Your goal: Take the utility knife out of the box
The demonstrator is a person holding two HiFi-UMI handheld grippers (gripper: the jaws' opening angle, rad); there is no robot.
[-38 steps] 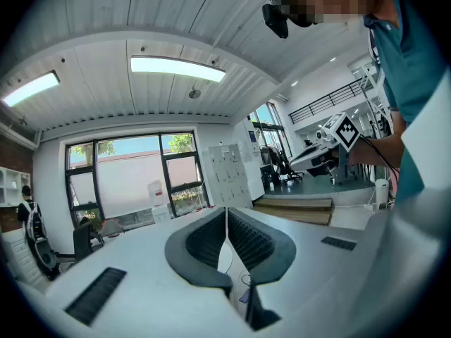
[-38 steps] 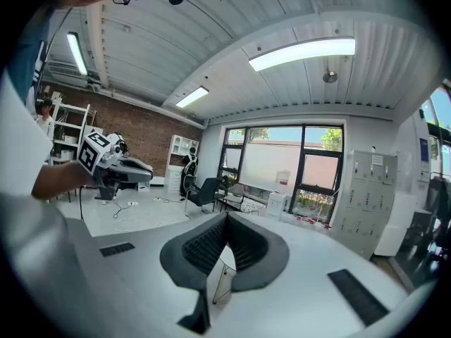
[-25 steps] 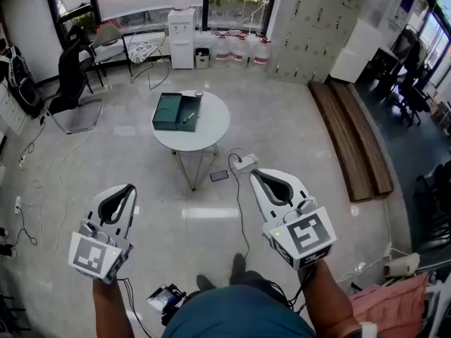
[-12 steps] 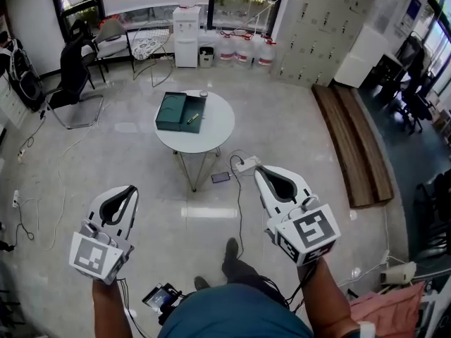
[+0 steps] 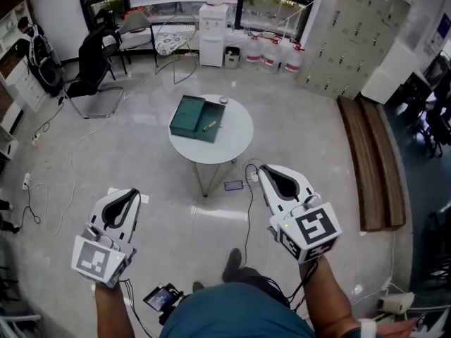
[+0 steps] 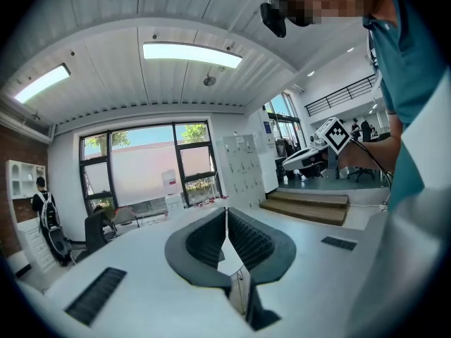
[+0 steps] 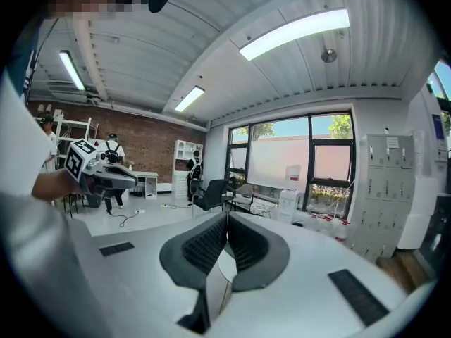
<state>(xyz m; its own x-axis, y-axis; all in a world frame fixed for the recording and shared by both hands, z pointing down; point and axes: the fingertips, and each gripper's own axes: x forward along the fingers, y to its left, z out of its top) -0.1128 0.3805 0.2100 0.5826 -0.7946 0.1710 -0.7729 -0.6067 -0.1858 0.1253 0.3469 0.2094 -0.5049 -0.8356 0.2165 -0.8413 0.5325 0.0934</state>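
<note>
An open green box (image 5: pixel 195 118) lies on a round white table (image 5: pixel 235 139) some way ahead of me. A small yellow utility knife (image 5: pixel 209 126) rests inside the box's right half. My left gripper (image 5: pixel 132 193) is held low at the left, well short of the table, its jaws shut with nothing between them. My right gripper (image 5: pixel 266 170) is nearer the table's front edge, jaws likewise shut and empty. In the left gripper view the left gripper (image 6: pixel 226 212) shows pads pressed together. The right gripper view shows the right gripper (image 7: pixel 227 217) the same way.
A phone (image 5: pixel 234 185) and a power strip (image 5: pixel 251 177) with a trailing cable lie on the floor under the table's front. A black chair (image 5: pixel 94 67) stands at the left, a water dispenser (image 5: pixel 214 25) with bottles at the back, a wooden platform (image 5: pixel 378 161) at the right.
I have stepped forward: the table and box now sit lower and closer in the head view. Both grippers have kept their shut pose and moved along with me.
</note>
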